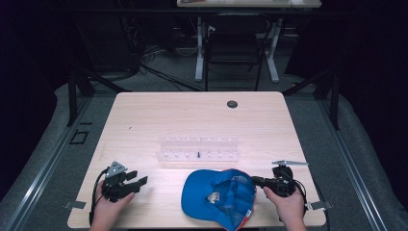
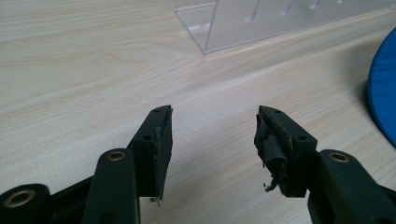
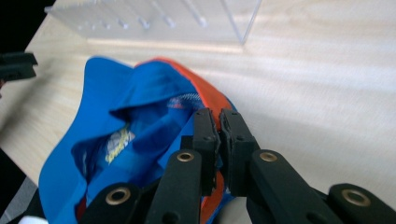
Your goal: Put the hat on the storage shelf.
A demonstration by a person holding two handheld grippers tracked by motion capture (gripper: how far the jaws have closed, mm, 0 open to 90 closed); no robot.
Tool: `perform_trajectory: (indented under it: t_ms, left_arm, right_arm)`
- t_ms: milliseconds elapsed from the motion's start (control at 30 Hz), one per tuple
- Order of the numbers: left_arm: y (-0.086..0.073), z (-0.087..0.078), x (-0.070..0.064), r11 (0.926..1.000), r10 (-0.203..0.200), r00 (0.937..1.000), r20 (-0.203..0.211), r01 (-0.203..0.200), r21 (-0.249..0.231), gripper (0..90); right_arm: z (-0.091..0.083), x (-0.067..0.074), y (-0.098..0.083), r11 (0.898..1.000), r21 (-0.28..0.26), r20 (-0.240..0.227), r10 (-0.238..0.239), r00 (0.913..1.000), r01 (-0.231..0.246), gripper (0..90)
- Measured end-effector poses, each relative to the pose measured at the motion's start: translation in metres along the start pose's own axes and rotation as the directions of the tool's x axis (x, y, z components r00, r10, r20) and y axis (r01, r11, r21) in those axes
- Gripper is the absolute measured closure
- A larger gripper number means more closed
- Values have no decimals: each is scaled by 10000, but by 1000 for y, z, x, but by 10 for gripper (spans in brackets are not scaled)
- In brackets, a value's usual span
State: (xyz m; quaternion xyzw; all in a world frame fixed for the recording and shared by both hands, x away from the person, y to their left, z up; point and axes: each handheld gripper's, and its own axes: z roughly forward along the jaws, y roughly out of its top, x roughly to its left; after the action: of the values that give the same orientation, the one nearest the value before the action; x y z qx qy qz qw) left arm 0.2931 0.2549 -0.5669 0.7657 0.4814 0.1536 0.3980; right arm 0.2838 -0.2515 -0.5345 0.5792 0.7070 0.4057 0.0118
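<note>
Here the cap (image 1: 219,197) lies upside down at the near edge of the table (image 1: 192,115), just in front of the clear rack (image 1: 198,149). The right gripper (image 3: 219,122) has its jaws pinched together on the cap's orange-trimmed rim, at the cap's right side. The left gripper (image 2: 212,128) rests well apart to the left, jaws wide with nothing between, bare tabletop around it.

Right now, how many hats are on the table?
1. The blue cap lies upside down on the table's near edge, in front of the clear rack. The right gripper is shut on its rim; the left gripper stands open, apart.
</note>
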Motion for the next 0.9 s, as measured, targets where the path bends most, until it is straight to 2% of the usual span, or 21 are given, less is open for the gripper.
perform_trajectory:
  t_ms: [133,333,400,500,600,667,767,900]
  left_arm:
    - [-1,0,1,10000,-47,10000,3,47,10,466]
    - [0,1,1,10000,-18,10000,-30,18,-4,466]
    - [0,1,1,10000,-17,10000,4,17,45,466]
    - [0,1,1,10000,-27,10000,-15,27,-15,466]
    - [0,1,1,10000,-24,10000,-17,24,-21,466]
    - [0,1,1,10000,-33,10000,-5,33,-47,466]
    - [1,1,1,10000,-20,10000,-30,20,-57,466]
    - [1,2,0,10000,17,10000,4,-17,-11,465]
  right_arm:
    - [0,-5,10,9998,-91,12,162,9999,-162,856]
    - [1,-16,30,9999,-8,404,110,9991,-109,855]
    - [0,-21,35,9994,-66,548,329,9980,-326,843]
    - [-1,-23,34,9982,-187,511,582,9970,-573,799]
    - [-5,-25,30,9968,-151,102,791,9968,-789,687]
    - [-8,-26,25,9947,-286,-55,986,9951,-987,643]
    - [-14,-30,18,9913,-291,-351,1270,9913,-1280,608]
    - [-18,-35,8,9897,-133,-366,1417,9892,-1423,593]
